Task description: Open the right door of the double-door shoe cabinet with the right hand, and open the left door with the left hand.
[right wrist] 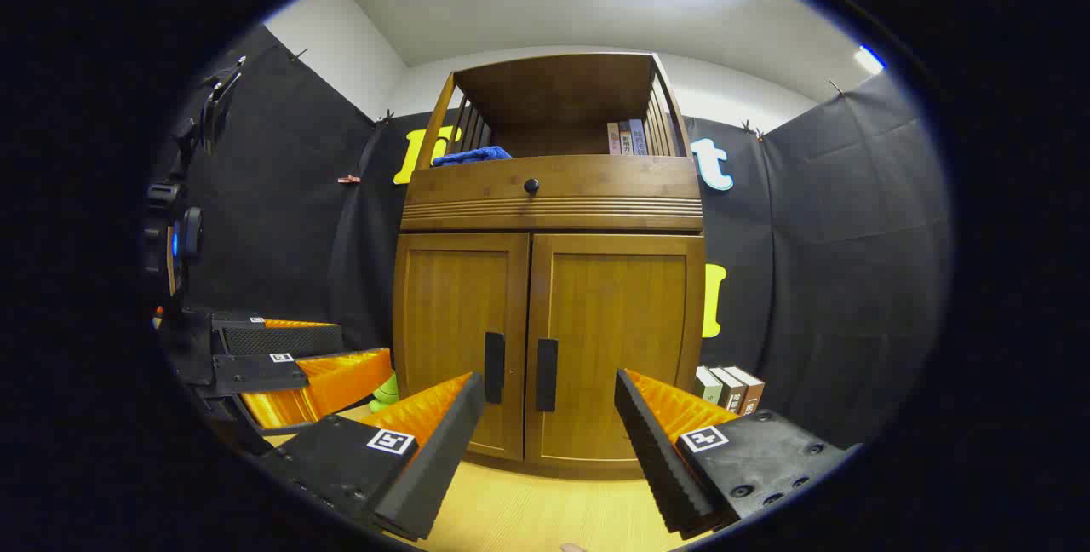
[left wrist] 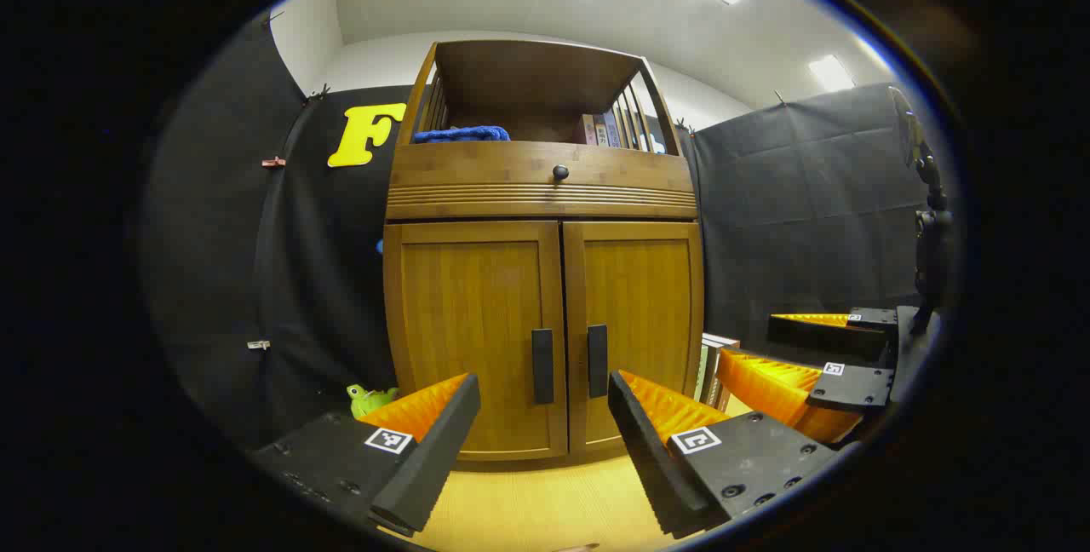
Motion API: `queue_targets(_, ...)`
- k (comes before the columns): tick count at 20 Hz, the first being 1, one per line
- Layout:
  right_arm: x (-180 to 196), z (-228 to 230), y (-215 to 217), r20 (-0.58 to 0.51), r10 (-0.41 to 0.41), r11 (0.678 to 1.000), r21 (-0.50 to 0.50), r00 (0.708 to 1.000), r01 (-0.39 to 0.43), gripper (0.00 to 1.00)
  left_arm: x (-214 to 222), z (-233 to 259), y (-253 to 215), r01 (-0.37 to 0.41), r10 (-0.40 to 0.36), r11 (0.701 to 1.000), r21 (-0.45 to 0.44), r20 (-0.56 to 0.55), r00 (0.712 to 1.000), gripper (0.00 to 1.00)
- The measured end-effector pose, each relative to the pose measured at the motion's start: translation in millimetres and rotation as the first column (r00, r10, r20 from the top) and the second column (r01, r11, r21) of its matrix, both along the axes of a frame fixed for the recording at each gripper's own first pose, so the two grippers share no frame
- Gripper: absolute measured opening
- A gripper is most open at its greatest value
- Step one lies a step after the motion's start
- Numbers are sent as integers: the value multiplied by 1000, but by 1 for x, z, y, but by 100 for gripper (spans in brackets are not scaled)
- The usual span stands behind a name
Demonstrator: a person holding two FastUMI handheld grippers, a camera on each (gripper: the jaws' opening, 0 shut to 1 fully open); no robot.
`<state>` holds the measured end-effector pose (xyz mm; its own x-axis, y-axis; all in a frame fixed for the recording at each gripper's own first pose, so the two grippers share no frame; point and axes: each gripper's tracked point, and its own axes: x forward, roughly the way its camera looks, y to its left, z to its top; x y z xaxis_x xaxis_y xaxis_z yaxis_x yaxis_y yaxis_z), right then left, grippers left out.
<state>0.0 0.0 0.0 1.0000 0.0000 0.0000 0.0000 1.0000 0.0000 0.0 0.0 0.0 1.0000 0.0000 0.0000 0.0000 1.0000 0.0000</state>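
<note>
A wooden shoe cabinet [left wrist: 545, 194] stands ahead with both lower doors closed. Its left door [left wrist: 477, 322] and right door [left wrist: 639, 313] each carry a dark vertical handle [left wrist: 542, 354] near the centre seam. In the right gripper view the same cabinet [right wrist: 553, 194] shows the right door [right wrist: 613, 339] and its handle [right wrist: 547, 375]. My left gripper [left wrist: 536, 450] is open, a short way in front of the doors and touching nothing. My right gripper [right wrist: 545, 450] is open too, also clear of the doors. The right gripper [left wrist: 809, 365] appears at the right of the left gripper view.
Above the doors sits a drawer with a round knob [left wrist: 560, 172], then an open shelf holding a blue cloth [left wrist: 460, 135] and books [left wrist: 600, 130]. A green toy [left wrist: 366, 400] lies left of the cabinet; boxes [right wrist: 728, 386] stand at its right. The floor [left wrist: 545, 501] is light wood.
</note>
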Motion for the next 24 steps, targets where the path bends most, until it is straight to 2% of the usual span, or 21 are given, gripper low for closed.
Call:
queue_targets(3,7,8,4,32,6,1000,16,999,-7,97,1,0,-1,18,-18,1000,-15,4,1000,94)
queue_targets(4,9,6,7,26,19,1000,14,999,-19,97,3,2,1,10,-10,1000,-22,9,1000,92)
queue_targets(7,17,3,9,17,25,999,27,1000,-26,97,8,-3,6,0,0,999,-34,-10,1000,94)
queue_targets(10,23,-13,12,-31,28,1000,13,999,-27,97,10,-4,9,1,-2,999,-45,-17,1000,97)
queue_targets(11,23,-16,14,-39,33,999,17,999,-32,96,10,-4,11,-2,2,999,-46,-16,1000,94)
queue_targets(14,25,-23,14,-57,35,999,19,998,-34,97,12,-5,11,0,-1,999,-53,-12,1000,94)
queue_targets(24,20,-5,3,-6,10,999,44,1000,-10,97,13,-4,12,-5,5,998,-66,-2,1000,94)
